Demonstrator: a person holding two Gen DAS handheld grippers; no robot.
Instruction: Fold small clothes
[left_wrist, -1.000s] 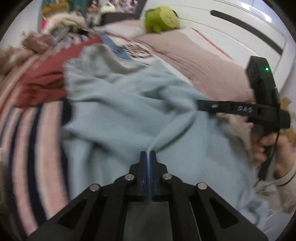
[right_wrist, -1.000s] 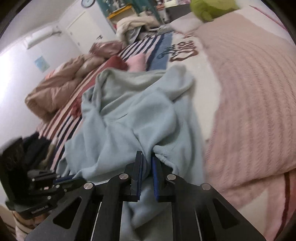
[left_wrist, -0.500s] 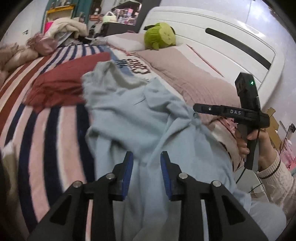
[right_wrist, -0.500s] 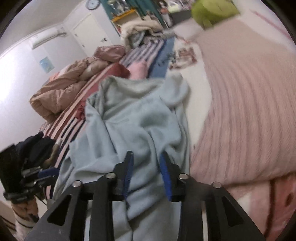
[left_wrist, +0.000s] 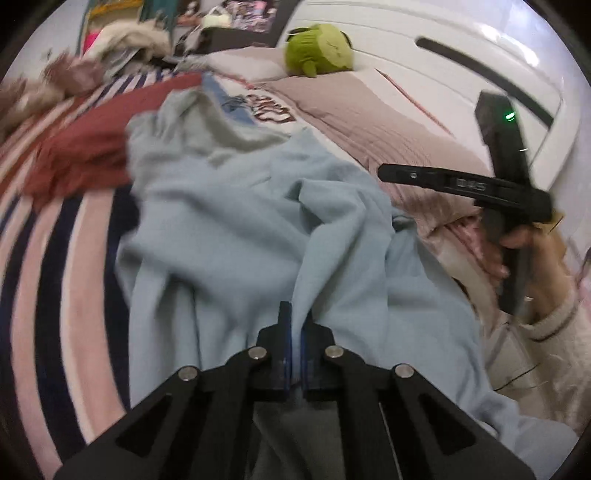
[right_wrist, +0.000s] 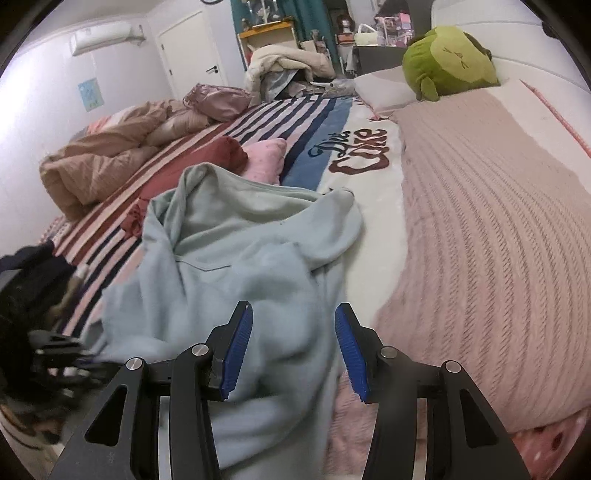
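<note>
Our left gripper (left_wrist: 294, 325) pinches a fold of the light blue garment (left_wrist: 236, 206) on the bed (right_wrist: 480, 221), while our right gripper (right_wrist: 293, 347) hangs spread above it.

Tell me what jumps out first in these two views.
A rumpled pale blue sweatshirt sprawls across the striped bedspread, with the left gripper shut on a fold of it and the right gripper open over its near edge. A green plush toy sits by the headboard.
</note>
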